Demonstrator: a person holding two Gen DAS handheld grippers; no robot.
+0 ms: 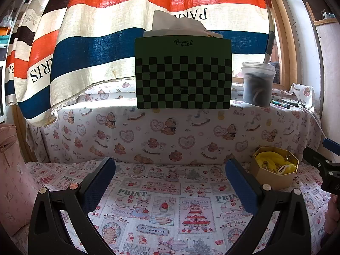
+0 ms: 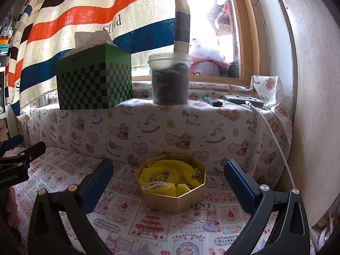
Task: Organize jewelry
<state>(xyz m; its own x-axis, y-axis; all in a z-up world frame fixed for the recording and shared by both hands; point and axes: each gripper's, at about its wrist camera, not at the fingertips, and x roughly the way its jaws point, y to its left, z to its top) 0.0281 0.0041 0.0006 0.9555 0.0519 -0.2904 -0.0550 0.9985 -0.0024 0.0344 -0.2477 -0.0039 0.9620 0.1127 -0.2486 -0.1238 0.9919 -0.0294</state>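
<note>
A gold octagonal jewelry box (image 2: pixel 176 199) stands open on the printed tablecloth, lined with a yellow cloth (image 2: pixel 167 173). Gold jewelry pieces (image 2: pixel 159 177) and a white cord loop lie on the cloth. My right gripper (image 2: pixel 169 183) is open and empty, its blue pads either side of the box, just short of it. The box also shows in the left wrist view (image 1: pixel 274 170) at the right. My left gripper (image 1: pixel 170 180) is open and empty over bare tablecloth, left of the box.
A cloth-covered ledge behind carries a green checkered tissue box (image 1: pixel 182 72), a plastic tub with dark contents (image 2: pixel 170 78), a lighter (image 2: pixel 212 101) and a small device with a white cable (image 2: pixel 244 101). A striped curtain (image 1: pixel 127 21) hangs behind. A pink bag (image 1: pixel 10 170) stands at the left.
</note>
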